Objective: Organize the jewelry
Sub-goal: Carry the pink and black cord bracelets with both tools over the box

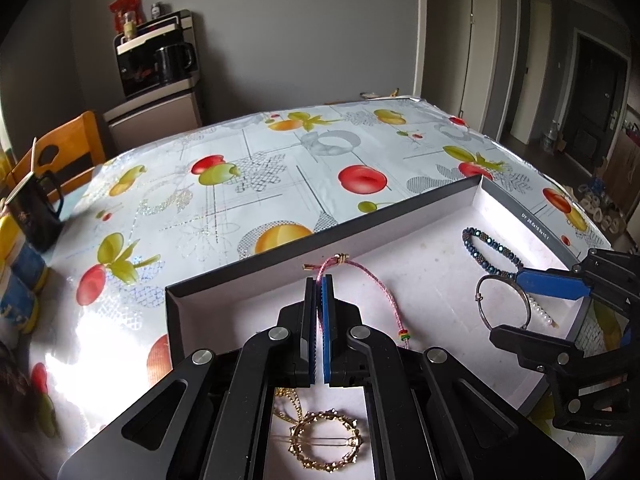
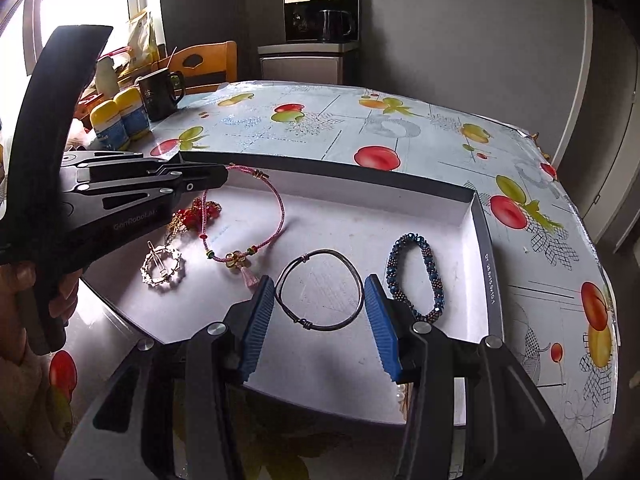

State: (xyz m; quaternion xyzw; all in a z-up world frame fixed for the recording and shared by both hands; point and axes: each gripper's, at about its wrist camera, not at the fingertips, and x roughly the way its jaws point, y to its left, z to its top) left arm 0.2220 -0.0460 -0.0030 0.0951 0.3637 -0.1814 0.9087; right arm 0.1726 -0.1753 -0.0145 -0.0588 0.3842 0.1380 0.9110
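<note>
inside the box [image 2: 478, 220] on the table [image 1: 280, 152], the left gripper [image 1: 319, 280] is clamped on the pink cord bracelet [image 2: 276, 204], lifting one end while the tassel end lies on the floor. right gripper [image 2: 320, 308] has its jaws apart around the wire bangle [image 2: 320, 290], pads not touching it. beaded bracelet [image 2: 416, 276] sits just beside. gold hair clip [image 1: 325, 446] is half hidden under the left gripper's body, red beads [image 2: 200, 210] mostly behind it, pearls [image 1: 540, 312] barely peeking out.
</note>
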